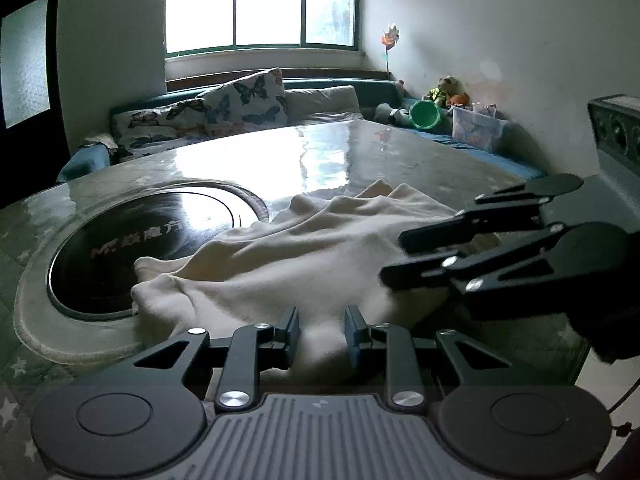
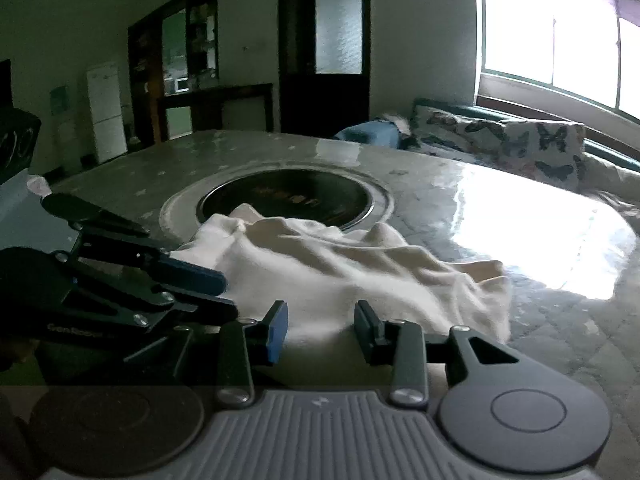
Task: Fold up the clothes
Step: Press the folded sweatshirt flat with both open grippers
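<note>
Both the left gripper point(image 1: 322, 334) and right gripper point(image 2: 321, 330) stood parted, the cream garment's point(image 1: 288, 264) near hem between their fingers. Pinching only one layer, evenly, would likely fold cleaner.

Left hand-held gripper point(image 1: 322, 334) and right hand-held gripper point(image 2: 321, 330) side by side, low, both with jaws parted.

Garment point(image 1: 304, 248) is soft matt cream cloth, creased, knit-like. Surface point(image 1: 400, 152) under it is glossy and smooth, strong window glare; the round inset plate point(image 1: 132, 240) beside the garment is dark, glassy, mirror-like. Left gripper point(image 1: 322, 334) and right gripper point(image 2: 320, 330): matt black plastic-looking links, shiny metal pivot screws, blue pads.
</note>
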The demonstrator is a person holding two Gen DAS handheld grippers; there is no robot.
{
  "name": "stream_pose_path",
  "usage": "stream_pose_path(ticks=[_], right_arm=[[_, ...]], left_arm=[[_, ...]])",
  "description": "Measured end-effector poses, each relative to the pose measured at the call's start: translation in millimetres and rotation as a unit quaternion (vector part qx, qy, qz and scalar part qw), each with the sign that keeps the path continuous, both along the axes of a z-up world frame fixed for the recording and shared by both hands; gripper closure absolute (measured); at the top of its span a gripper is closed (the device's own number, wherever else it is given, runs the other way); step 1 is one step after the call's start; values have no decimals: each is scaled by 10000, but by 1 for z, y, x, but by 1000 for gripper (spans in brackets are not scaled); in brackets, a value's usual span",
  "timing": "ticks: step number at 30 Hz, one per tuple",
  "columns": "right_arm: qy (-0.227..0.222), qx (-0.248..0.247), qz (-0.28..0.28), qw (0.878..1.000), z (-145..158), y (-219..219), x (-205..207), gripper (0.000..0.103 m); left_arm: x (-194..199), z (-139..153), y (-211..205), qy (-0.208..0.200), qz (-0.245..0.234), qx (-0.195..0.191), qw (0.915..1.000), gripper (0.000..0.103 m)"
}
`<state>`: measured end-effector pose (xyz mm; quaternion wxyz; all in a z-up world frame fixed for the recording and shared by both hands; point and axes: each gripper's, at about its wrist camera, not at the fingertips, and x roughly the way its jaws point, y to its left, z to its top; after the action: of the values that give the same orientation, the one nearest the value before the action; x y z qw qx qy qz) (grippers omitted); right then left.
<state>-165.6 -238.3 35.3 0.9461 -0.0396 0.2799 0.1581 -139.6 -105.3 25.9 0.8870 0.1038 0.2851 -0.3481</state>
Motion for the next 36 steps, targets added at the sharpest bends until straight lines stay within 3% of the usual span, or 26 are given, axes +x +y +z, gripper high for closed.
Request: stream_pose_path(ticks=[11, 20, 23, 31, 36], right_arm=[[130, 274, -786, 9964, -8, -44, -16, 63], [191, 363, -730, 9965, -11, -51, -18, 61], [192, 404, -724, 9964, -10, -52, -18, 60], [-22, 388, -632, 9972, 3, -46, -6, 51], [179, 343, -574, 9976, -7, -41, 8, 50]], left_arm=[[1, -3, 12, 110, 105, -134, 9998, 69], [1, 0, 28, 259, 226, -229, 9991, 68], [2, 1, 37, 350, 364, -279, 9983, 60], [5, 4, 52, 437, 593, -284, 9969, 61], [5, 11, 51, 350, 621, -264, 9971, 59]])
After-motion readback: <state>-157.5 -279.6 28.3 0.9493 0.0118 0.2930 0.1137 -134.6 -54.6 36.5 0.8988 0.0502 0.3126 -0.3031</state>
